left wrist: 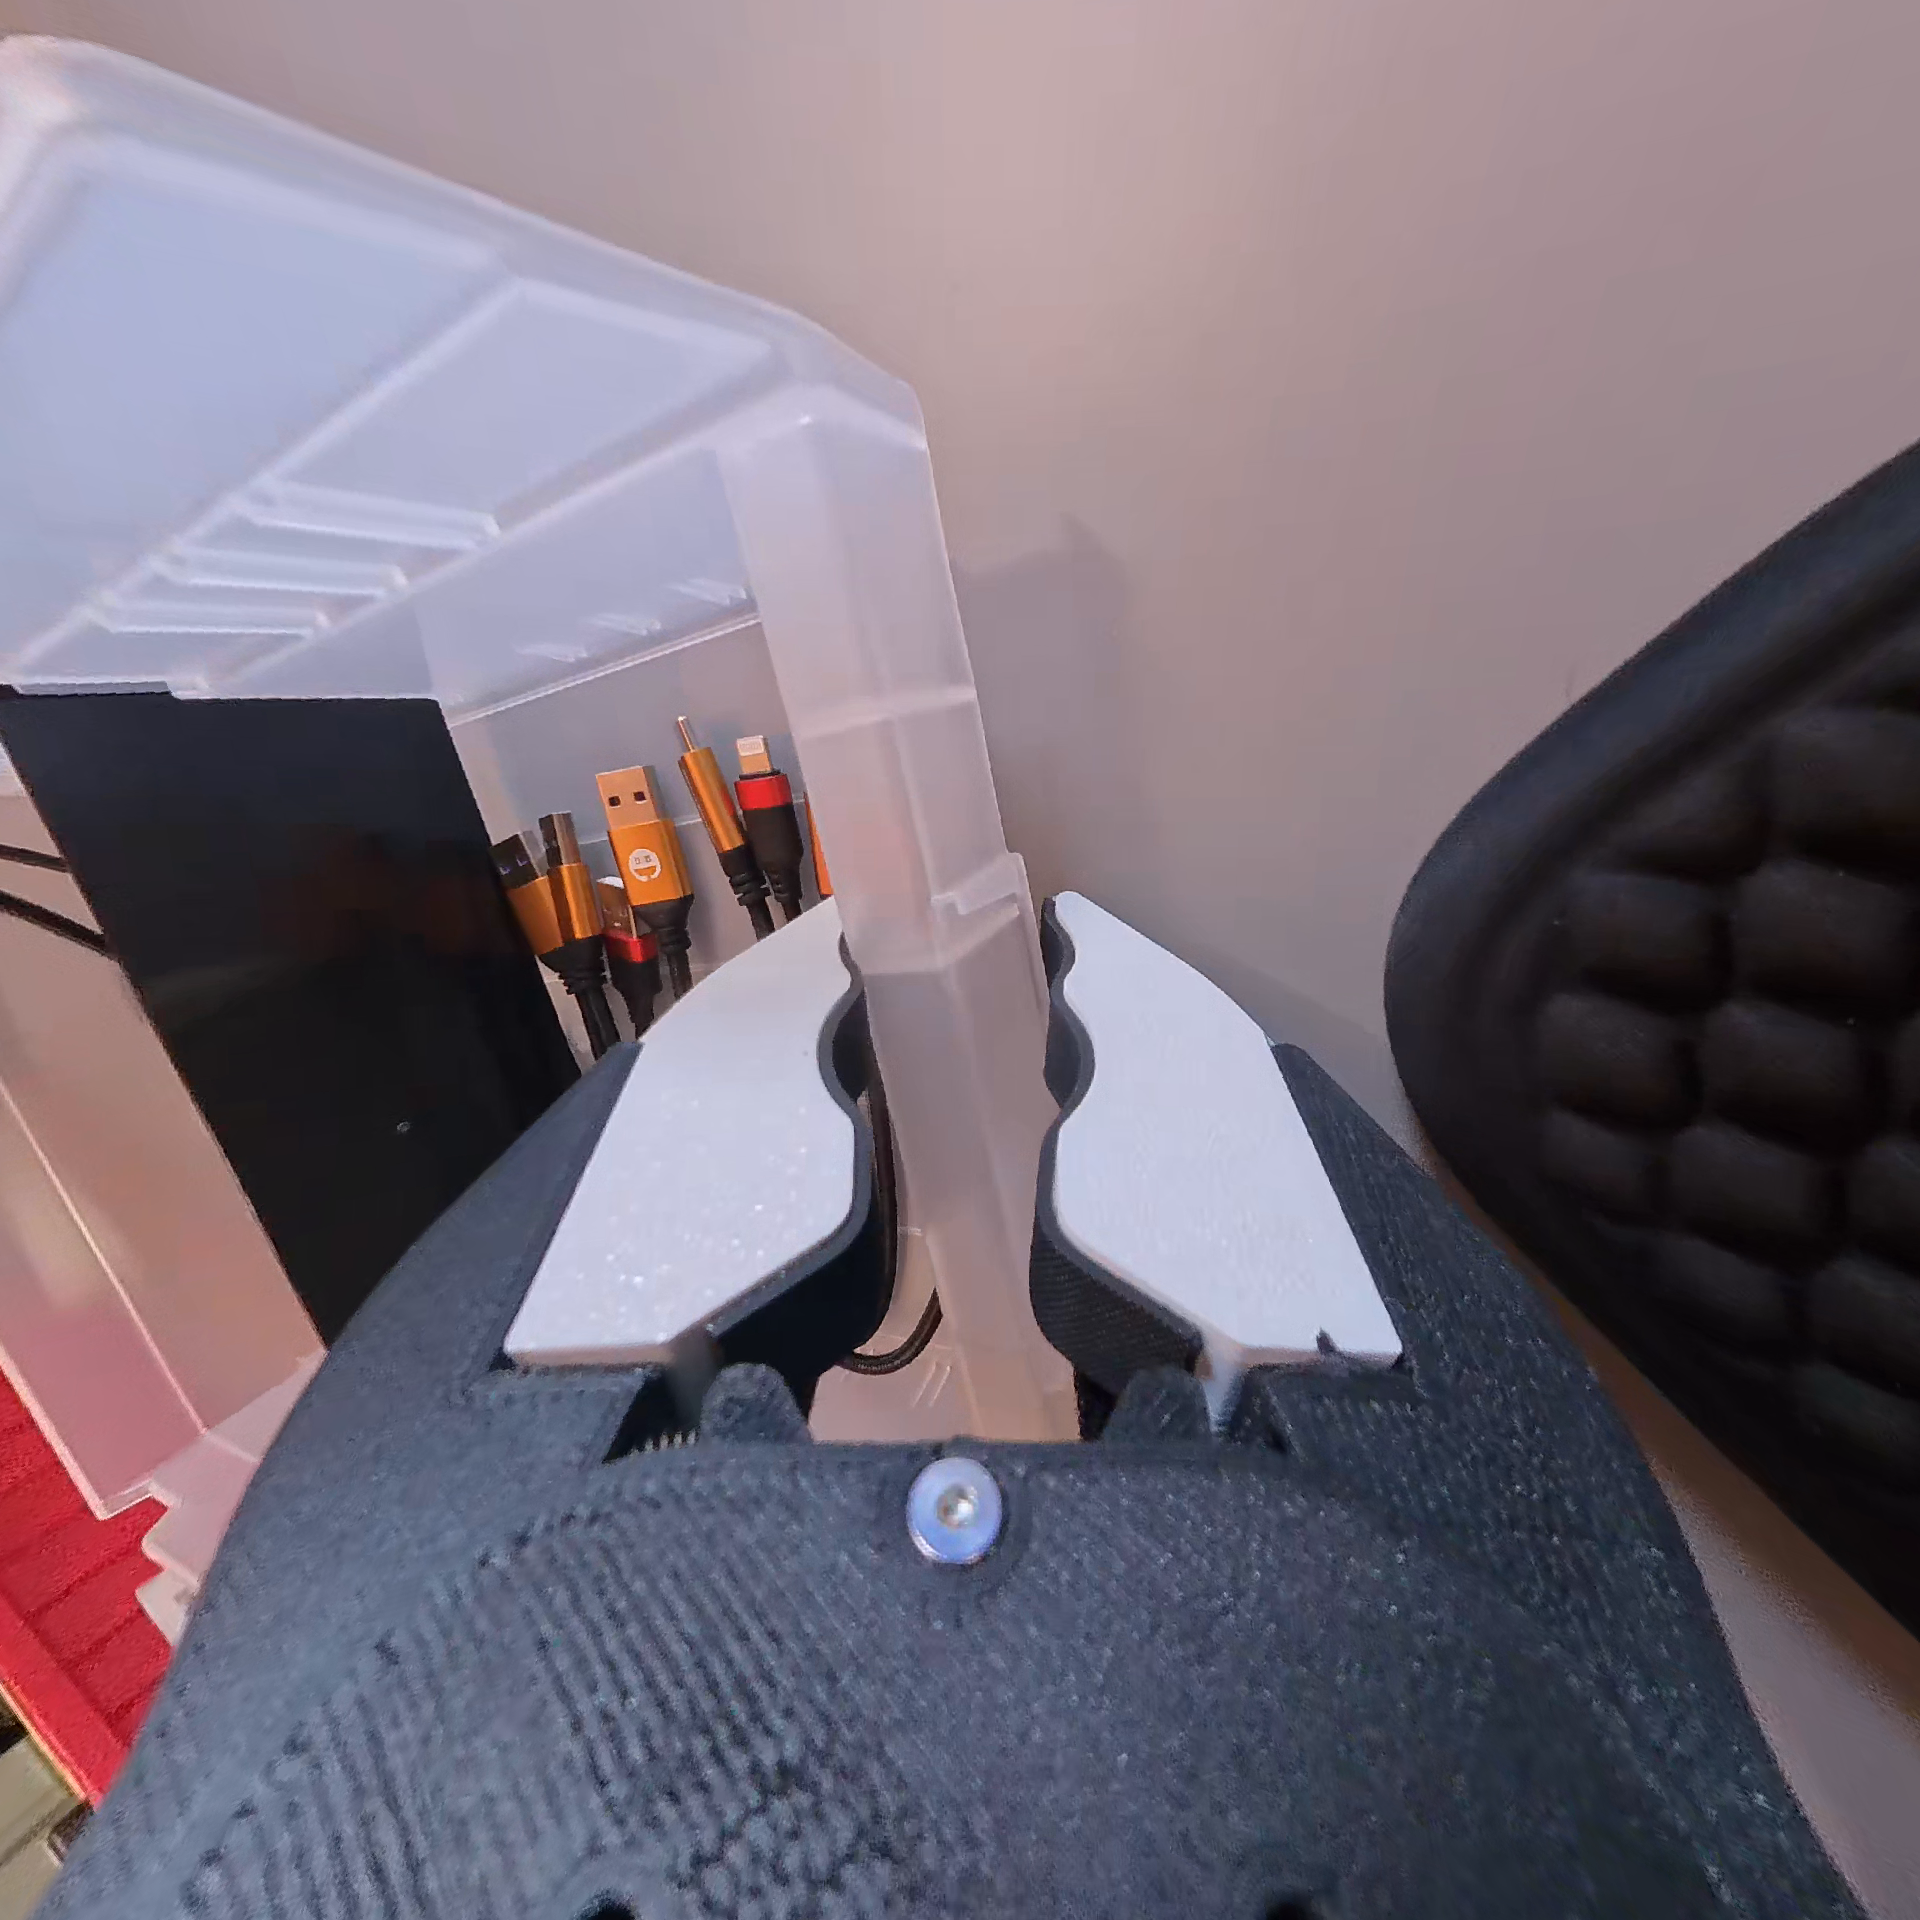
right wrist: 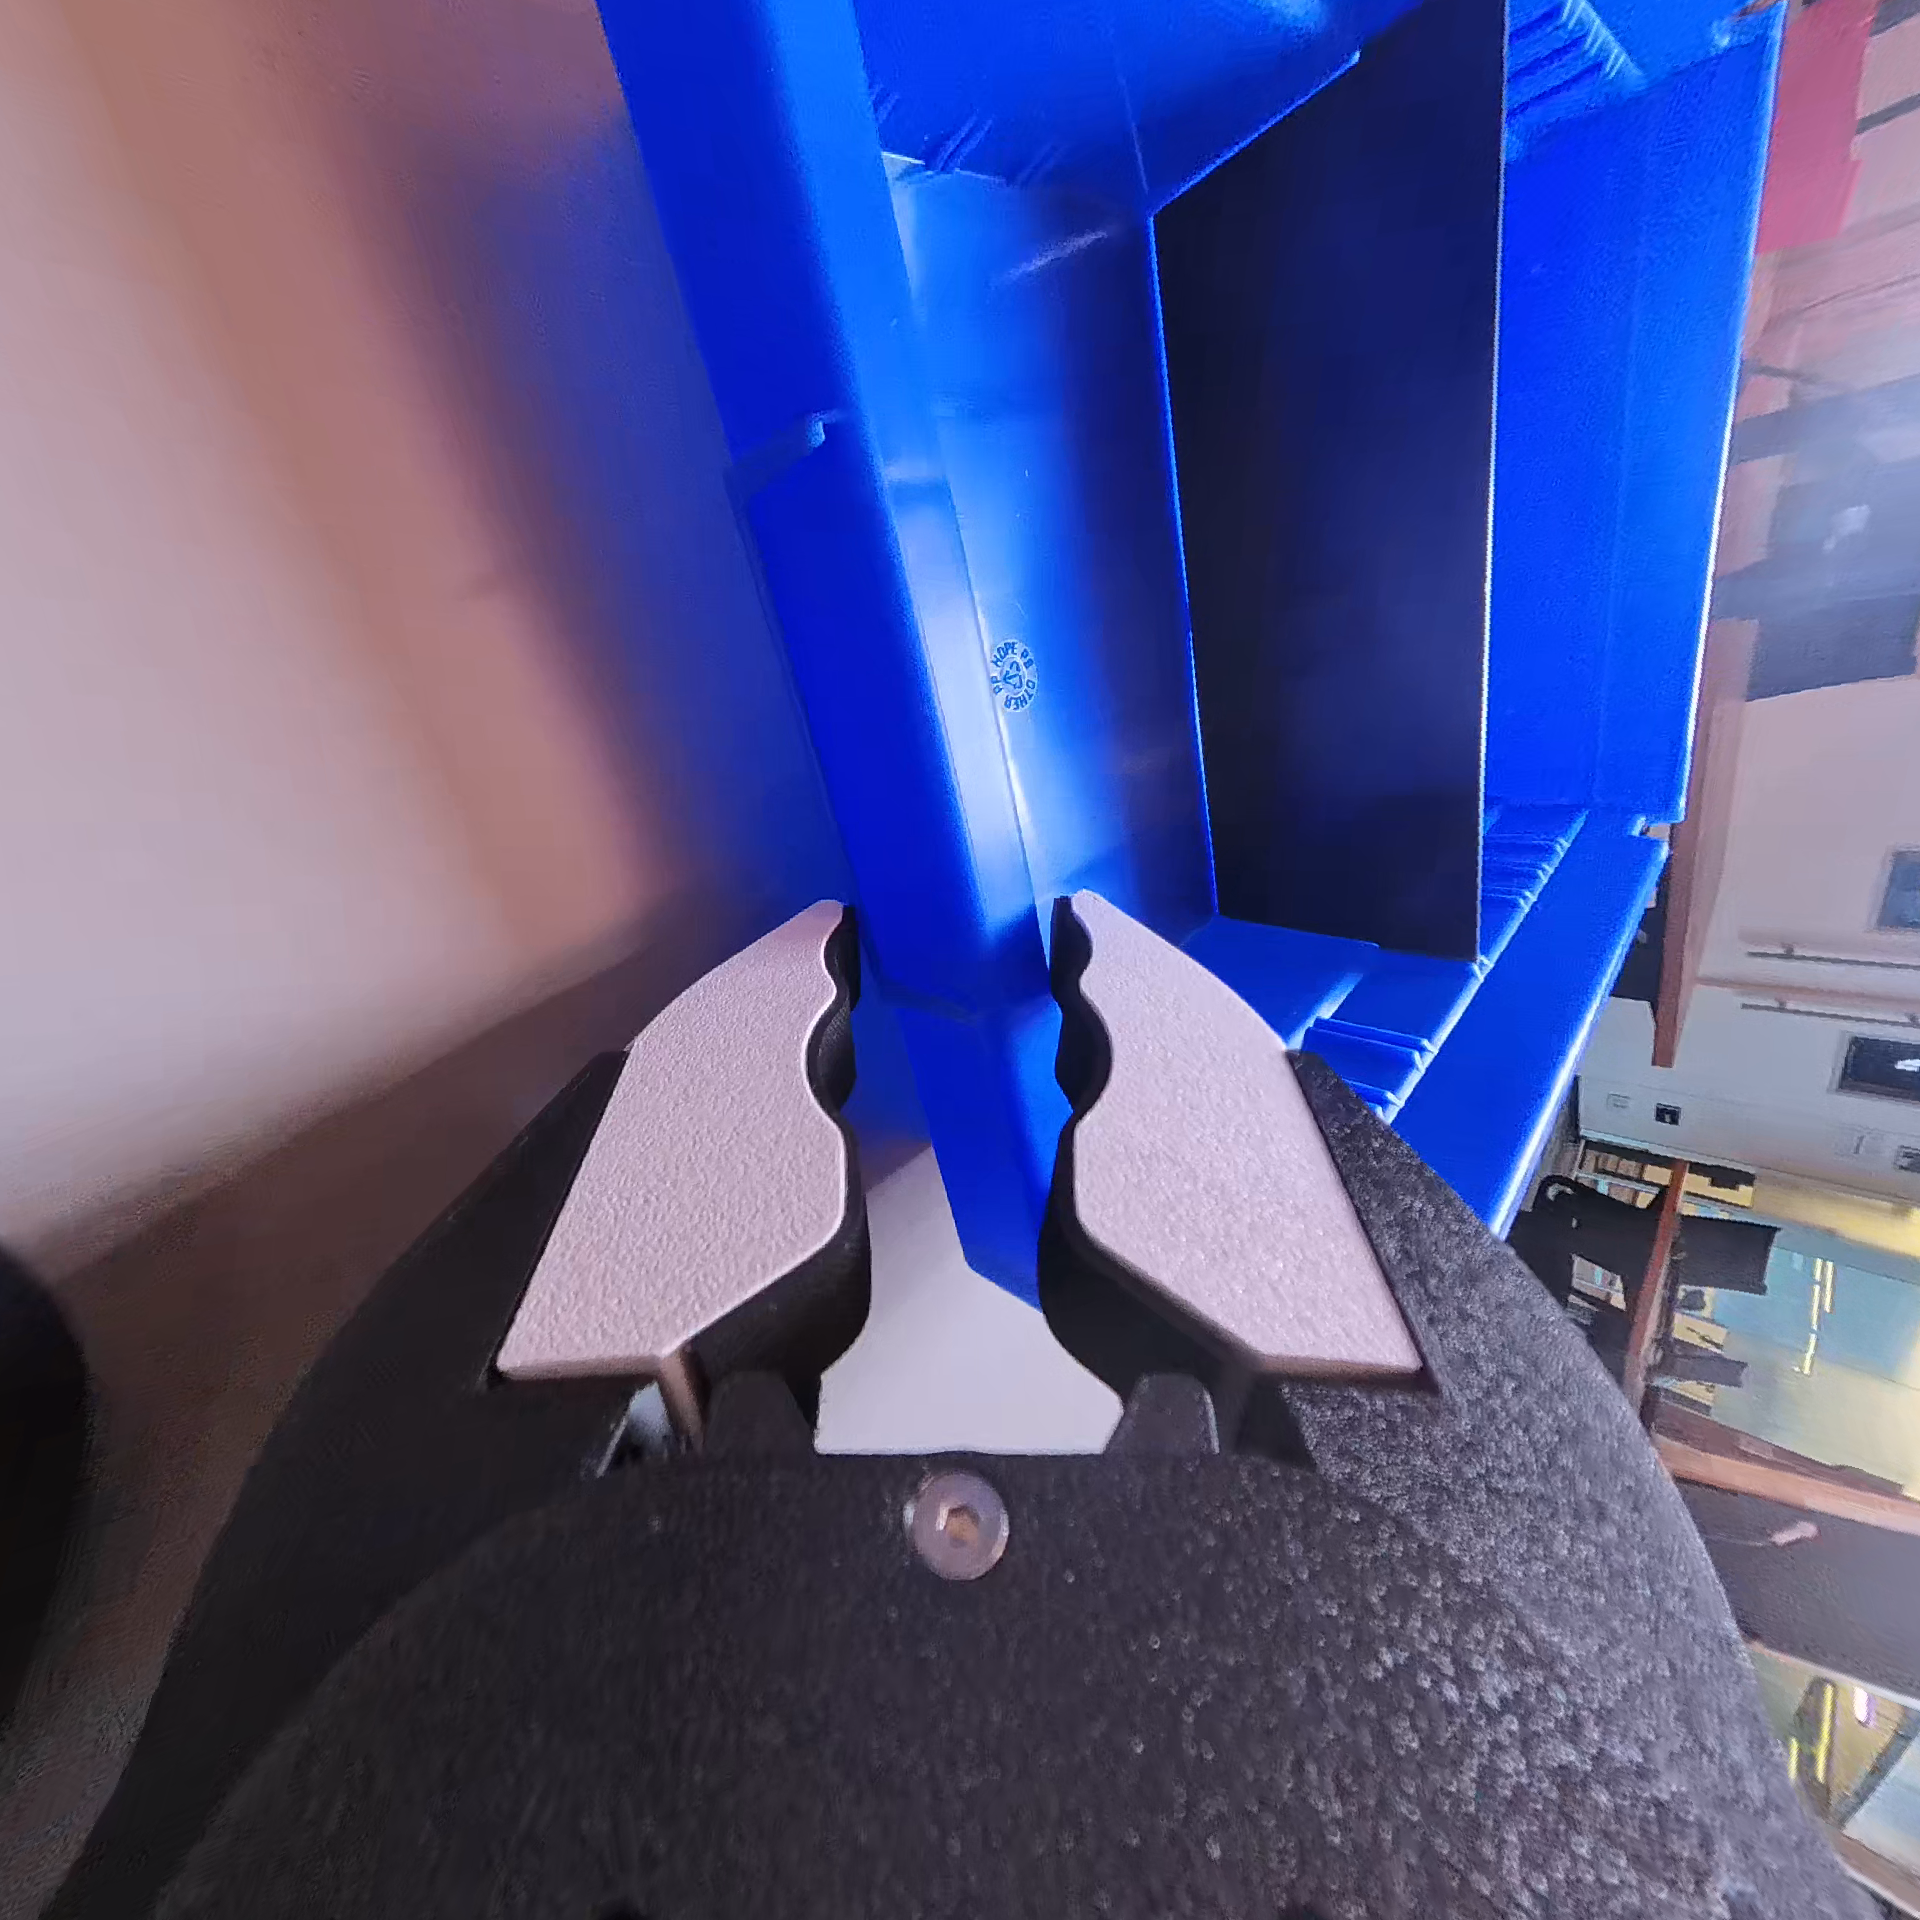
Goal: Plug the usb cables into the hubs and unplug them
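Observation:
In the left wrist view a translucent plastic box (left wrist: 416,364) is tipped on its side. Several USB cables (left wrist: 634,842) with orange, red and black plugs lie inside it, next to a flat black panel (left wrist: 281,935). My left gripper (left wrist: 951,935) is shut on the box's side wall, with one finger inside and one outside. In the right wrist view my right gripper (right wrist: 951,935) is shut on the side wall of a blue plastic bin (right wrist: 1330,520), which also looks tipped. The bin's inside shows no cables. No hub is clearly visible.
A black padded cushion (left wrist: 1714,1039) fills the right of the left wrist view. A red object (left wrist: 62,1558) sits at the lower left. A plain pale surface (left wrist: 1351,416) lies behind the box. Room shelving (right wrist: 1818,1039) shows sideways to the right of the bin. About 55 cm separates my left fingertips from my right.

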Demonstrator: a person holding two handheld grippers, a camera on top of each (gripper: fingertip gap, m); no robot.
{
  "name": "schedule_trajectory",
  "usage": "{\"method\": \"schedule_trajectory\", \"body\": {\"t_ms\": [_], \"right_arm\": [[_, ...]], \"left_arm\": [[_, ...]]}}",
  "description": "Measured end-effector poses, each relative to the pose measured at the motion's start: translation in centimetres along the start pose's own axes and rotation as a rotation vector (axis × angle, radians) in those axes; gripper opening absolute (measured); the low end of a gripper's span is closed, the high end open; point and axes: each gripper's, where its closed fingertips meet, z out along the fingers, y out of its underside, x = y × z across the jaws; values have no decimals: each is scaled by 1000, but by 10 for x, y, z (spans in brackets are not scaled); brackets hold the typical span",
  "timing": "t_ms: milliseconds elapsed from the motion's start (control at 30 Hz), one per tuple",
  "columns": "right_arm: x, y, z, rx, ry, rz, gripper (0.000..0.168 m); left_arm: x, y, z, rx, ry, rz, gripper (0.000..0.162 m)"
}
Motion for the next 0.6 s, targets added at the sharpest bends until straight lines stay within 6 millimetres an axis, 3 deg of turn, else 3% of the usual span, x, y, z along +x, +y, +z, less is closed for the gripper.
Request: {"method": "schedule_trajectory", "body": {"t_ms": [333,533,600], "right_arm": [[25,-1,27,-3,13,6,36],[28,-2,26,31,47,61,38],[28,-11,18,95,42,137,39]], "left_arm": [[-24,-27,17,40,14,75,30],[-47,-28,27,74,-16,123,30],[-52,-28,28,118,-32,93,30]]}}
